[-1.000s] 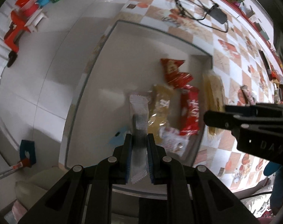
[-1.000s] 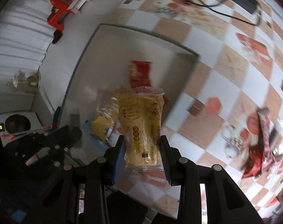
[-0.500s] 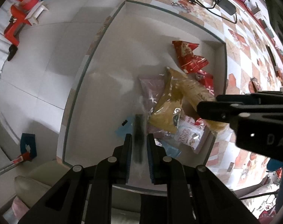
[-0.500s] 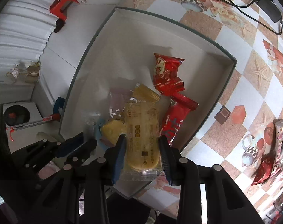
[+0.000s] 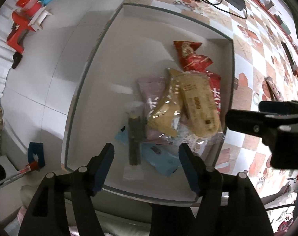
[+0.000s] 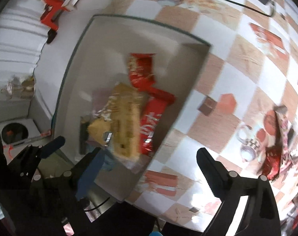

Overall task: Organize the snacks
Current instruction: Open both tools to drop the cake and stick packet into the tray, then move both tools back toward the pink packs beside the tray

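Released: both snacks, clamped a second ago, now lie in the shallow grey cardboard tray (image 5: pixel 109 45).
Left gripper (image 5: pixel 146 153): jaws opening, empty; dark clear-wrapped bar (image 5: pixel 134 137) just beyond.
Right gripper (image 6: pixel 149 169): jaws opening, empty; yellow plastic-wrapped biscuit pack (image 6: pixel 125 125) beyond.

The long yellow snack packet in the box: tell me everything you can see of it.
The yellow snack packet is a long clear wrapper over a pale yellow bar, printed with small dark marks and a red logo. It lies flat and slanted on top of the pile in the white box, free of both grippers. It overlaps a tan packet on one side and a red packet on the other. Its crimped clear end lies near the box wall.
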